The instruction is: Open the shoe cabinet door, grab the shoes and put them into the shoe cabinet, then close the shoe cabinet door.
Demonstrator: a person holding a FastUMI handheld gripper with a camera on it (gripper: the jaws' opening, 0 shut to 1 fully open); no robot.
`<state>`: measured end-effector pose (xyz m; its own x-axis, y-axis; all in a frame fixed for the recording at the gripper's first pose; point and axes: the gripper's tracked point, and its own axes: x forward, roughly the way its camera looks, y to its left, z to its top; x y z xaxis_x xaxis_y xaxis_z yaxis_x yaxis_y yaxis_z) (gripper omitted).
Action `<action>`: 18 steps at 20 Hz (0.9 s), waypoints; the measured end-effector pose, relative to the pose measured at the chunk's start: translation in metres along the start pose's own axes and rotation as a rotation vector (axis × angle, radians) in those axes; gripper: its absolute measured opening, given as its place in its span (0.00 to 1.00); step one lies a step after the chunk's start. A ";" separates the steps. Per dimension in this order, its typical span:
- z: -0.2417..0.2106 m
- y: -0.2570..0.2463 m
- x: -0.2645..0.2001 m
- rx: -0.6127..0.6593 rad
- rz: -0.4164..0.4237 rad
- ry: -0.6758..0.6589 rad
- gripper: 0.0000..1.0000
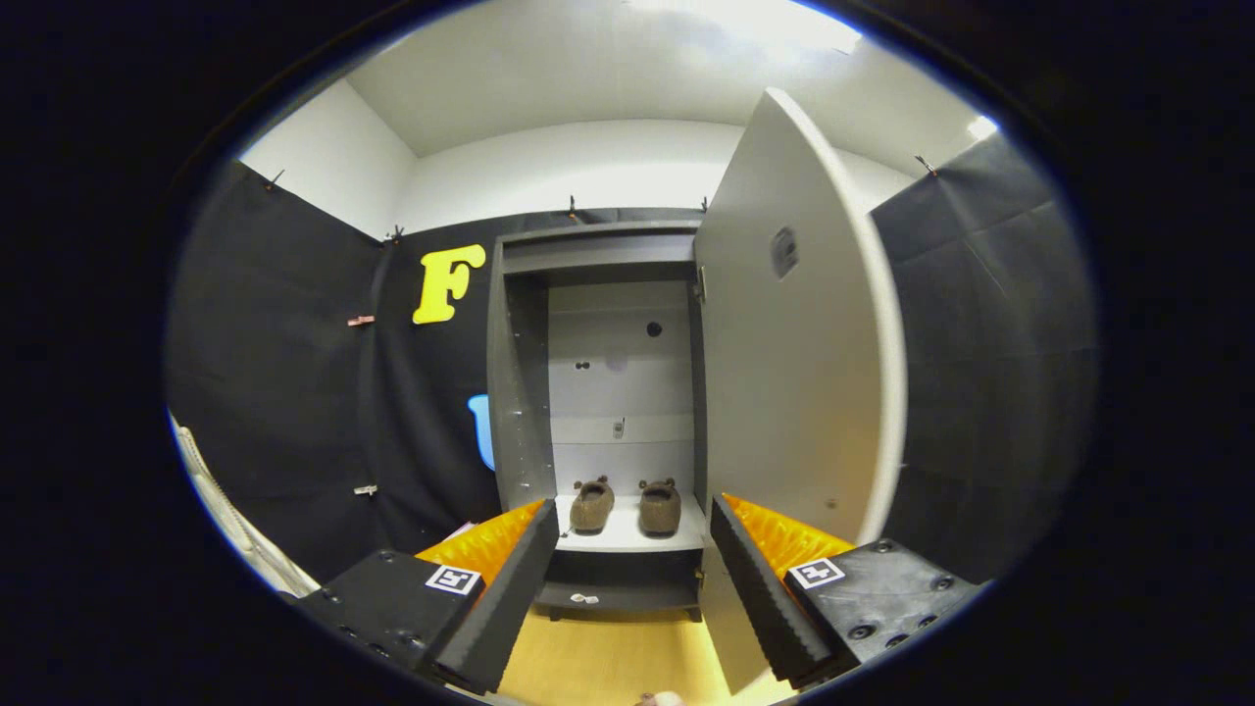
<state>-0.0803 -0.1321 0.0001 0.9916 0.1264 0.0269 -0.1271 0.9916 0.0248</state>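
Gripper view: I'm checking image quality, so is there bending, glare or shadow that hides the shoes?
Gripper view: fisheye bends the open grey cabinet door; ceiling light washes out; the brown fuzzy shoes sit lit and sharp on a white shelf, beyond the open gripper.

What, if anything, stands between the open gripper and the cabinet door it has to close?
Nothing visible. The gripper is open, holding nothing. The door stands swung open just beyond the right-hand finger, its edge unobstructed. Both shoes sit on the shelf inside, behind the door's closing path.

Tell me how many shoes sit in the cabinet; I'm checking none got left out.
2: left shoe and right shoe side by side on the cabinet shelf, beyond the open, empty gripper. The open door may hide more.
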 end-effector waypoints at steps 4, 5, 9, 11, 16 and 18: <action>0.017 -0.064 -0.046 -0.003 -0.047 -0.024 0.98; 0.014 -0.082 -0.048 -0.005 -0.077 -0.018 0.98; 0.004 -0.146 -0.048 0.011 -0.144 0.016 0.98; -0.008 -0.170 -0.041 0.016 -0.152 0.042 0.98; -0.022 -0.218 0.001 0.056 -0.137 0.064 0.98; -0.030 -0.231 0.020 0.067 -0.124 0.076 0.98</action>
<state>-0.0300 -0.3577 -0.0347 0.9984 0.0076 -0.0564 -0.0026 0.9960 0.0898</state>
